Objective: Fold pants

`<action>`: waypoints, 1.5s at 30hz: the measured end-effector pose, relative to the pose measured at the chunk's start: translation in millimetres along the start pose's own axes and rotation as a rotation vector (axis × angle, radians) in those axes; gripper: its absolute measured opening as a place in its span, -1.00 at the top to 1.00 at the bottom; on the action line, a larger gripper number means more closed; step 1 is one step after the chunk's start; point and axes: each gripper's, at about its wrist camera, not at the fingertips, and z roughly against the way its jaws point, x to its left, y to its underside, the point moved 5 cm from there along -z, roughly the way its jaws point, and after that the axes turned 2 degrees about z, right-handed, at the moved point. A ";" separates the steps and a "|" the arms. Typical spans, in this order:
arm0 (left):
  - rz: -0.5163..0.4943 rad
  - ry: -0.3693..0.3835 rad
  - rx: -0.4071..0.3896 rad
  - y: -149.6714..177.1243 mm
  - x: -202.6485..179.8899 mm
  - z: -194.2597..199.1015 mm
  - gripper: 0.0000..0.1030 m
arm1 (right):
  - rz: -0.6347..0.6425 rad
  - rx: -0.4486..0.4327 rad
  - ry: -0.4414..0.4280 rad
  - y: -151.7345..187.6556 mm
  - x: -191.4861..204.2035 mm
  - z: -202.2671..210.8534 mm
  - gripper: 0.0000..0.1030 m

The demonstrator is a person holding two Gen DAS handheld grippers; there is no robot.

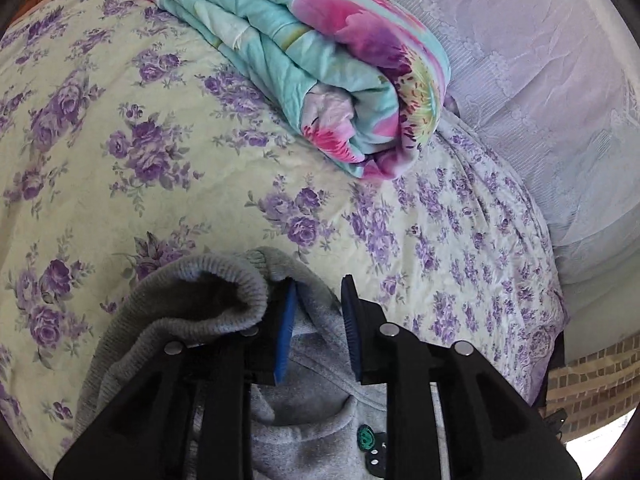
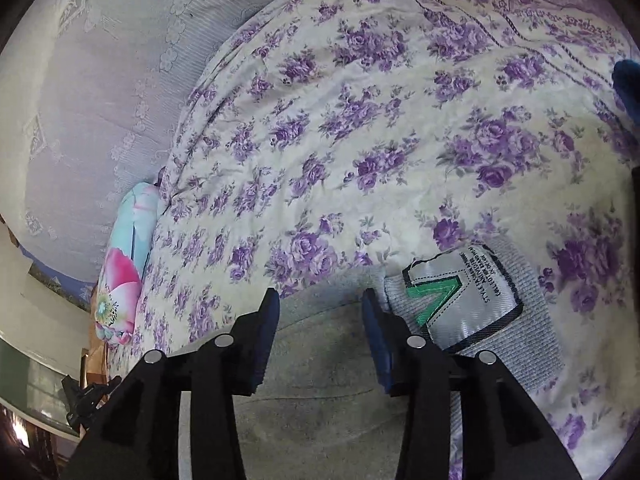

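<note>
Because the grey pants [image 1: 320,432] are soft, limp knit lying on the floral bed [image 1: 120,160], they will sag and want gripping at the thicker ribbed waistband [image 1: 208,280]. Left gripper [image 1: 318,304] fingers stand narrowly apart astride a fabric fold; right gripper [image 2: 320,312] fingers spread wide over cloth beside the label [image 2: 460,300].

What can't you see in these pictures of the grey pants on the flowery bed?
- Legs of the grey knitted pants: cut off by the bottom edge and covered by the left gripper in the left wrist view.
- White sewn-in label: its print is too small and warped to read in the right wrist view.
- Whether the right gripper touches the cloth: unclear.
- Rolled turquoise and pink quilt: mostly hidden behind the purple-flowered bedspread.
</note>
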 end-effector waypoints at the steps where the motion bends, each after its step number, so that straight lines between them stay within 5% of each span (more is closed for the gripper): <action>1: 0.011 0.015 -0.007 -1.0 -0.2 4.8 0.50 | 0.004 -0.027 0.013 -2.0 0.7 9.1 -0.02; 4: -0.015 0.046 -0.049 1.9 -8.2 29.9 0.38 | 0.030 -0.088 0.004 -1.7 6.3 40.5 -0.04; 6: -0.068 0.062 -0.077 8.9 -18.8 49.5 0.10 | 0.066 -0.092 -0.011 6.7 14.0 56.3 -0.03; 8: -0.128 0.087 -0.061 20.4 -34.3 58.5 0.05 | 0.121 -0.067 -0.018 18.1 24.5 62.0 0.01; 13: -0.297 0.139 0.124 68.0 -92.6 29.2 0.05 | 0.250 0.096 -0.121 57.4 81.6 32.8 0.36; 20: -0.361 0.082 0.365 130.9 -115.6 -40.0 0.16 | 0.485 0.309 -0.152 126.0 166.3 -31.2 0.37; 23: -0.380 -0.019 0.305 120.7 -110.2 -61.8 0.37 | 0.587 0.360 -0.076 139.8 183.5 -62.9 0.46; 25: -0.339 -0.047 0.269 99.8 -108.2 -79.7 0.43 | 0.598 0.361 -0.014 132.2 183.7 -87.9 0.86; 27: -0.334 -0.095 0.200 77.0 -108.3 -93.4 0.68 | 0.590 0.318 0.018 112.9 185.9 -105.2 1.00; 30: -0.304 -0.098 0.149 58.9 -108.1 -103.7 0.79 | 0.473 0.332 -0.014 87.6 181.2 -125.8 1.00; 34: -0.269 -0.046 0.143 57.2 -105.6 -85.3 0.80 | 0.463 0.226 0.000 75.9 184.4 -106.1 0.96; 38: -0.344 0.035 0.183 82.8 -111.2 -47.8 0.76 | 0.537 0.246 -0.084 105.1 203.6 -78.6 0.96; 40: -0.393 0.060 0.226 99.8 -117.3 -43.2 0.53 | 0.610 0.301 -0.106 128.6 218.7 -83.2 0.96; 41: -0.419 0.034 0.236 105.5 -119.4 -48.0 0.33 | 0.639 0.330 -0.101 138.3 225.4 -92.2 0.96; 43: -0.448 -0.085 0.207 102.9 -116.0 -67.3 0.31 | 0.652 0.361 -0.047 146.5 230.1 -118.7 1.00; 44: -0.444 -0.132 0.200 95.8 -110.9 -81.2 0.40 | 0.638 0.356 -0.031 142.9 230.1 -131.3 1.00; 45: -0.414 -0.149 0.196 85.6 -104.6 -92.7 0.69 | 0.610 0.342 -0.044 133.9 231.6 -140.4 1.00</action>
